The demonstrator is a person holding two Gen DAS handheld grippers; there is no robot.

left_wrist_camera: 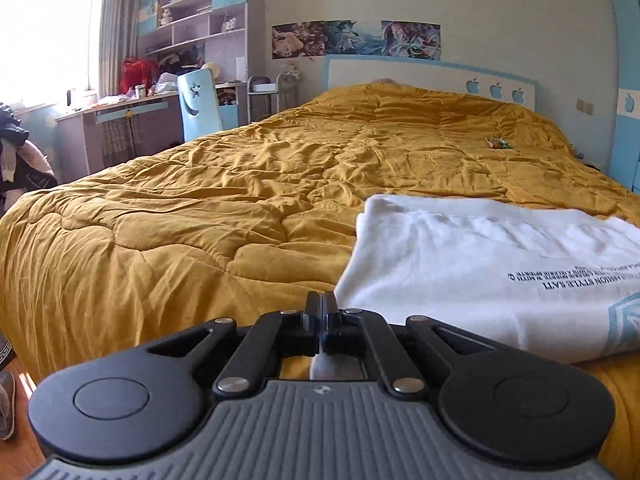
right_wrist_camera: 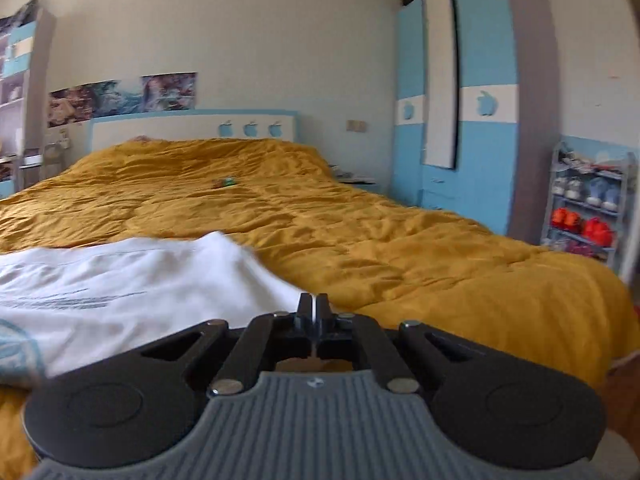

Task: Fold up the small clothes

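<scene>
My left gripper (left_wrist_camera: 323, 304) sits lowest in its own view, its 2 fingers pressed together. A pale sliver shows between them lower down, and the near-left corner of the white T-shirt (left_wrist_camera: 480, 264) runs right up to the tips, so I judge they pinch that corner, though the contact itself is hidden. My right gripper (right_wrist_camera: 313, 307) is likewise pressed shut, with a thin white line between its fingers and the shirt's near-right edge (right_wrist_camera: 132, 280) meeting the tips; again I read this as a pinch on the fabric.

The shirt lies on the mustard quilt (left_wrist_camera: 200, 208) near the foot of the bed, between my 2 tools: to the right of the left one, to the left of the right one. Its long axis runs across the bed, side to side, with the printed lettering (left_wrist_camera: 576, 278) upside down to me. Each hand is nearest its own corner, so the fold would carry both away from me, toward the headboard (right_wrist_camera: 192, 128).
</scene>
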